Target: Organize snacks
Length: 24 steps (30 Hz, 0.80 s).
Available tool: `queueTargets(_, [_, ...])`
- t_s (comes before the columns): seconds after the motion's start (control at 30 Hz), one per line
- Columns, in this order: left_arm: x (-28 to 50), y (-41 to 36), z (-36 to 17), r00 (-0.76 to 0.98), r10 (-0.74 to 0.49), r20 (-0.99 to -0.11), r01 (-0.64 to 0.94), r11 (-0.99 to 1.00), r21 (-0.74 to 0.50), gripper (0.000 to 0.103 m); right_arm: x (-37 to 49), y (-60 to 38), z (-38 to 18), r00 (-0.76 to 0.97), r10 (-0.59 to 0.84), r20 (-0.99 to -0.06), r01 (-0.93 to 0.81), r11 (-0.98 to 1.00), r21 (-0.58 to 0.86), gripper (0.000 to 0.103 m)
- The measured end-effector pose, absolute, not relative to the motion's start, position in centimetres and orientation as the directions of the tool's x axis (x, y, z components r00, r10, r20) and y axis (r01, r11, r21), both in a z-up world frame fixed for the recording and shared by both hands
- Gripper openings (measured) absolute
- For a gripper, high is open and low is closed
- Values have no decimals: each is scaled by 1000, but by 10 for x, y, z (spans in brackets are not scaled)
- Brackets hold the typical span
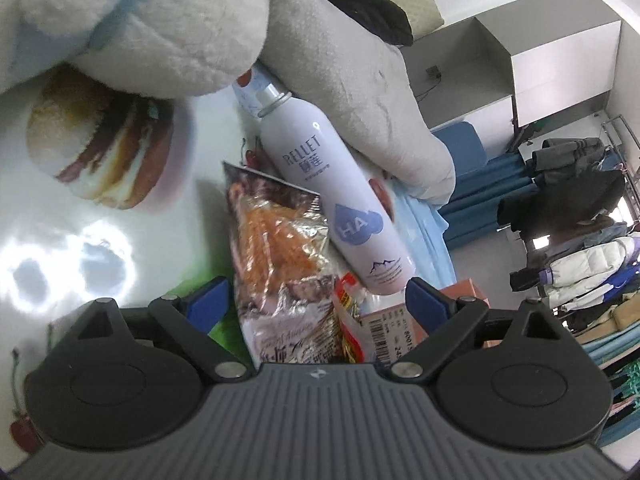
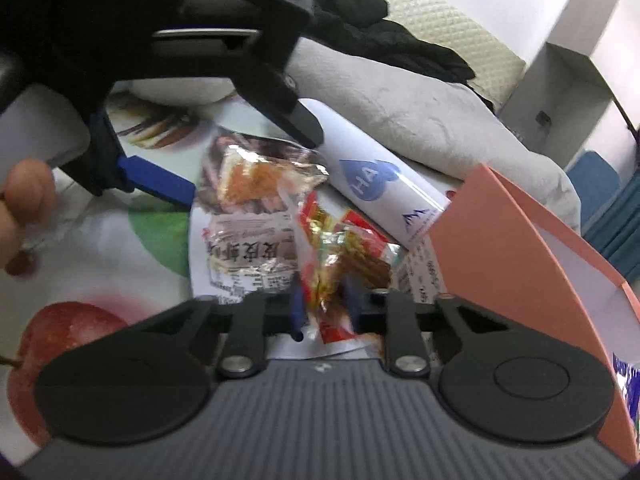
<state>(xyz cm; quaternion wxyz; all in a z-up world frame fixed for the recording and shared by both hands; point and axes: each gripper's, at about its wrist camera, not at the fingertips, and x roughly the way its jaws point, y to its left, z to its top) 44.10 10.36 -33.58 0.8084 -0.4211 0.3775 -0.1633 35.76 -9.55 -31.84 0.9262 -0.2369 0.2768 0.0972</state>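
A clear snack packet (image 1: pixel 280 248) with orange pieces lies on the printed tablecloth, between the wide-apart blue pads of my left gripper (image 1: pixel 320 298), which is open and not touching it. In the right wrist view the same packet (image 2: pixel 248 216) lies under the left gripper (image 2: pixel 252 166). My right gripper (image 2: pixel 326 304) is shut on a crinkled red-and-gold snack packet (image 2: pixel 328 264), its blue pads pressing on both sides. That red packet (image 1: pixel 348 312) also peeks out beside the clear one.
A white spray bottle (image 1: pixel 332 200) (image 2: pixel 380 188) lies behind the snacks against a grey cushion (image 1: pixel 360 92). An open pink box (image 2: pixel 520 248) stands at the right. A white plush toy (image 1: pixel 140 20) looms at the upper left. A person's hand (image 2: pixel 24 200) holds the left gripper.
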Motion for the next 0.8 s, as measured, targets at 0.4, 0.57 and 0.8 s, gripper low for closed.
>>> queueTargets(0.4, [432,112,-355,686,-673,-278,-33,352,-935,90,347,-111,-306,783,128,-609,-326,918,-226,11])
queueTargets(0.57, [412,120,-351,689,-667,-285,-40,357,-933,89,338,-111,-302,755,176,-631,-360,916,-175,11])
queueTargets(0.8, [360,141,-341,705,-642,-301,-66,363,-929,89,311,-96,-296,707,242,-665,-442,885,-148,11])
